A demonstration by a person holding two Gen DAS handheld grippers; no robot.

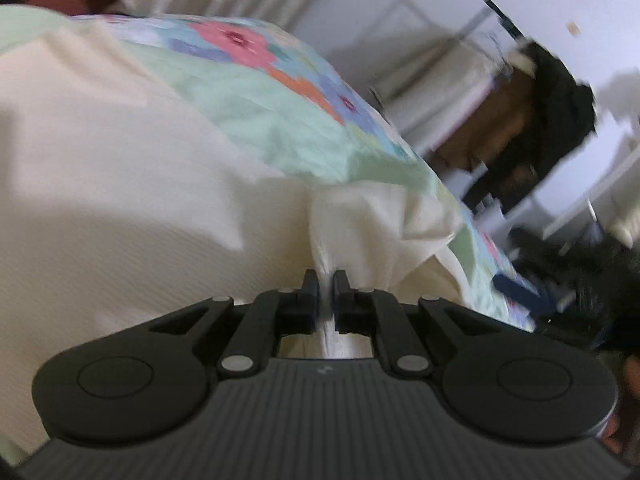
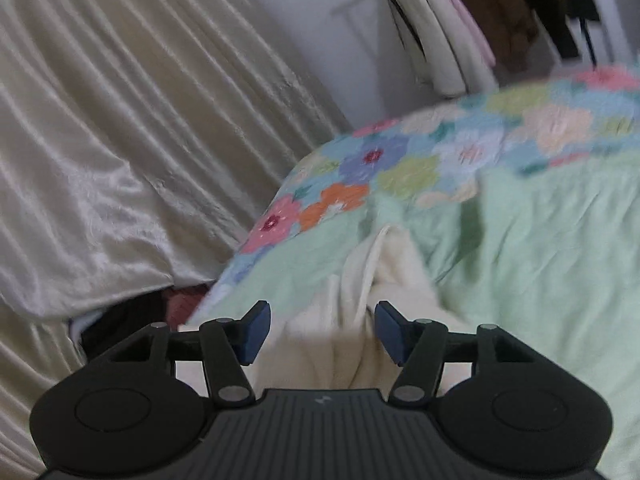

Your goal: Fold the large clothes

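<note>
Claws first: your left claw (image 1: 326,280) is pressed together, pinching a bunched ridge of the cream garment (image 1: 120,184), with the fabric running back between the fingers toward the camera. From that pinch the cloth fans out wide to the left and near side, and a crumpled flap sits just right of the fingertips.

Your right claw (image 2: 322,326) is spread wide, blue pads (image 2: 256,332) well apart, with a fold of the same cream garment (image 2: 372,300) lying between and under them. Can't tell if either pad is actually touching the cloth.

Going outward, the garment lies on a bed with a mint-green bedspread (image 2: 540,260) that has a flowery patchwork border (image 2: 400,156) along its far edge. Left of the bed hangs a shiny cream curtain (image 2: 120,120). Farther off by the white wall there's a rack of hanging clothes (image 2: 452,40), pretty blurry.
</note>
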